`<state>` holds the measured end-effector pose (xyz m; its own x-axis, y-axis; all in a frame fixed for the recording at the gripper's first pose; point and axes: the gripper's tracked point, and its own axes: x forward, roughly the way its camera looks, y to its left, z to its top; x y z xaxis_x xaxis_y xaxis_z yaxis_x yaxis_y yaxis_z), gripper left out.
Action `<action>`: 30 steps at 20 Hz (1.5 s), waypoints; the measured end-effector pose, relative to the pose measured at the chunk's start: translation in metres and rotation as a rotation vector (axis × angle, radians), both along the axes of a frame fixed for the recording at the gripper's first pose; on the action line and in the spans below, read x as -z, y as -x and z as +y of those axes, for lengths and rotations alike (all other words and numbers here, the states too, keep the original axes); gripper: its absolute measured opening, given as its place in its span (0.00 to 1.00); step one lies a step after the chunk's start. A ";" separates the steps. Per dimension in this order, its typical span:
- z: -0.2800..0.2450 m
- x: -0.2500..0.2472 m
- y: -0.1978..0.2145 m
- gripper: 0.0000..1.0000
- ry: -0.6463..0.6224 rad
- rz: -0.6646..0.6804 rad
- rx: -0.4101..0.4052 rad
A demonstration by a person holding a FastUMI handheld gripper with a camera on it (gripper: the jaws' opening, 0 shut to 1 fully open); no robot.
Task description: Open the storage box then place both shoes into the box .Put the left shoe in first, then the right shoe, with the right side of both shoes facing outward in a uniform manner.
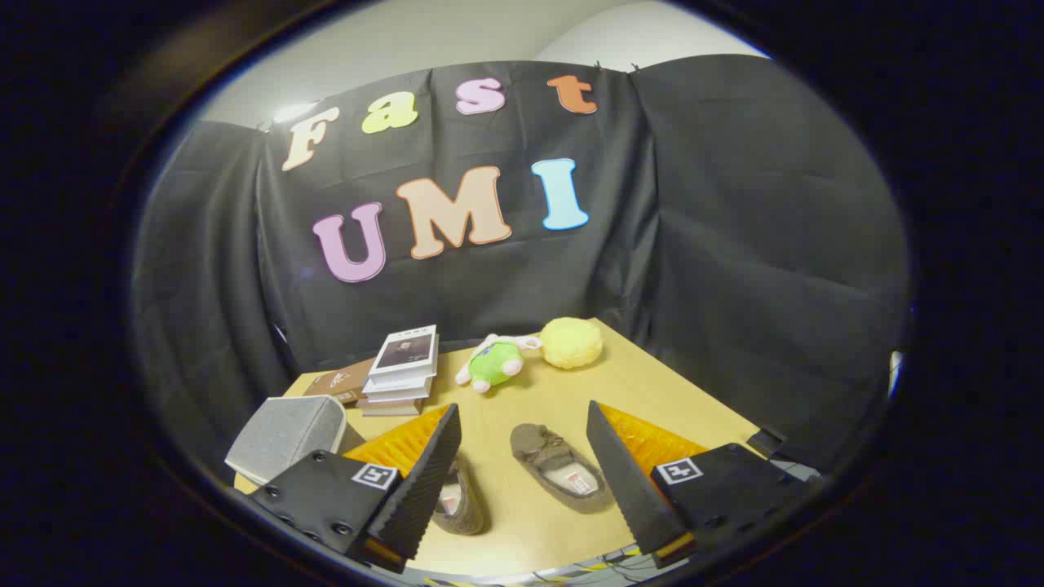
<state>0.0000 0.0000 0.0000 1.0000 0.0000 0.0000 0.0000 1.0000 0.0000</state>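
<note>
Tongs (522, 469) hang wide open above the table (652, 383), gripping nothing. Both shoes (563, 477) lie below them, one partly behind a finger; the box (285, 436), still closed, sits beside that shoe. Risk: mistaking right for left, since the pair looks alike.

A stack of books (401, 371), a green plush toy (493, 364) and a yellow plush ball (572, 342) sit on the counter (652, 391).

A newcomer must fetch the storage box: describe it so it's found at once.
On the light wooden table, look beside the stack of books, beyond the open gripper. The grey fabric storage box is the one squarish, plain thing; the neighbours are books, plush toys and slippers.
</note>
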 end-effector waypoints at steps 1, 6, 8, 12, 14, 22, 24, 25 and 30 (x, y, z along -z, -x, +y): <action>0.000 0.001 0.000 0.99 0.000 0.001 0.002; 0.004 0.001 0.000 0.99 0.009 0.004 0.003; 0.007 -0.002 0.000 0.99 0.006 0.002 -0.001; 0.010 -0.004 0.000 0.98 0.007 0.008 -0.010; 0.011 -0.004 0.001 0.98 0.009 0.014 -0.016; 0.022 -0.003 0.006 0.98 -0.005 0.033 -0.049; 0.028 0.001 0.005 0.98 -0.001 0.046 -0.069; 0.034 0.001 0.005 0.98 -0.002 0.049 -0.082; 0.072 0.013 -0.008 0.98 -0.040 0.093 -0.171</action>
<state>0.0081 0.0725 -0.0134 0.9811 0.1715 -0.0893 -0.1677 0.9847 0.0479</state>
